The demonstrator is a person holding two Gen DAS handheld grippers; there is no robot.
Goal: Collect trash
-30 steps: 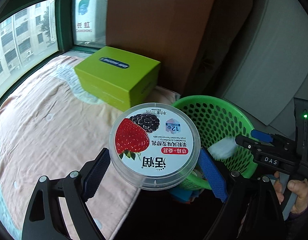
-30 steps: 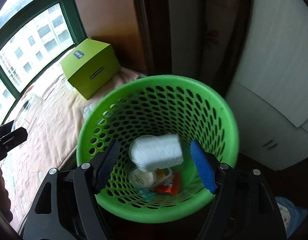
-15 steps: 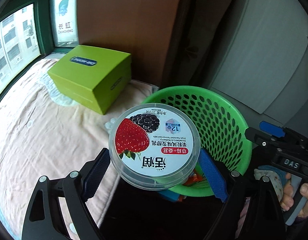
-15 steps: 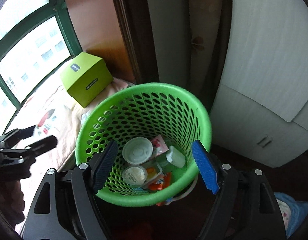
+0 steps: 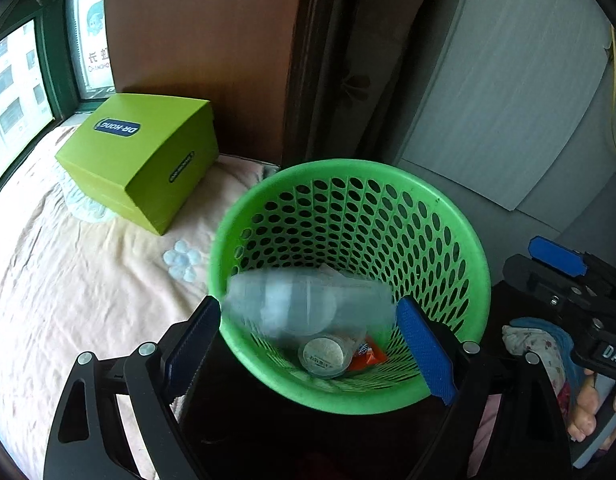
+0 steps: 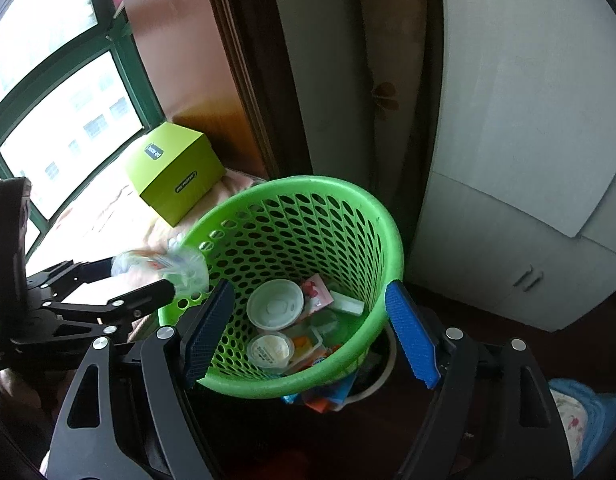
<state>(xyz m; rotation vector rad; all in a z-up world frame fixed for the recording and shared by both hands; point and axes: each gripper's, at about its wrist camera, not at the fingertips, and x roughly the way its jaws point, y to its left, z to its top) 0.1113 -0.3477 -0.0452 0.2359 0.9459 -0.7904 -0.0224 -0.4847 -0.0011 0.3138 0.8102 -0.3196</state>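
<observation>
Clear plastic tub [image 5: 308, 308], blurred and tipped on its side, right over the mouth of the green basket [image 5: 347, 168], at the near rim. Spanning pad to pad in the left claw [image 5: 309, 304], jaws spread wide; too smeared to tell whether gripped or already loose. From the right wrist view, the same tub a pale blur at the tip of that claw, just outside the basket's left rim.

Down in the basket: a round white lidded cup [image 6: 274, 304], a smaller round tub [image 6: 268, 350] touching it, an orange wrapper [image 5: 371, 356], more packets heaped beside.

Right claw [image 6: 309, 285] open, jaws just been widening, nothing between the blue pads, only the basket seen below through the gap. In the left wrist view, off to the basket's right, in the person's hand [image 5: 587, 412].

Beside the basket, a bed [image 5: 68, 280] under a pink sheet; on it a green box [image 5: 140, 152], well apart from the tub. Beyond the box, a green-framed window [image 6: 68, 112]. Behind the basket, a white cabinet [image 6: 507, 160].
</observation>
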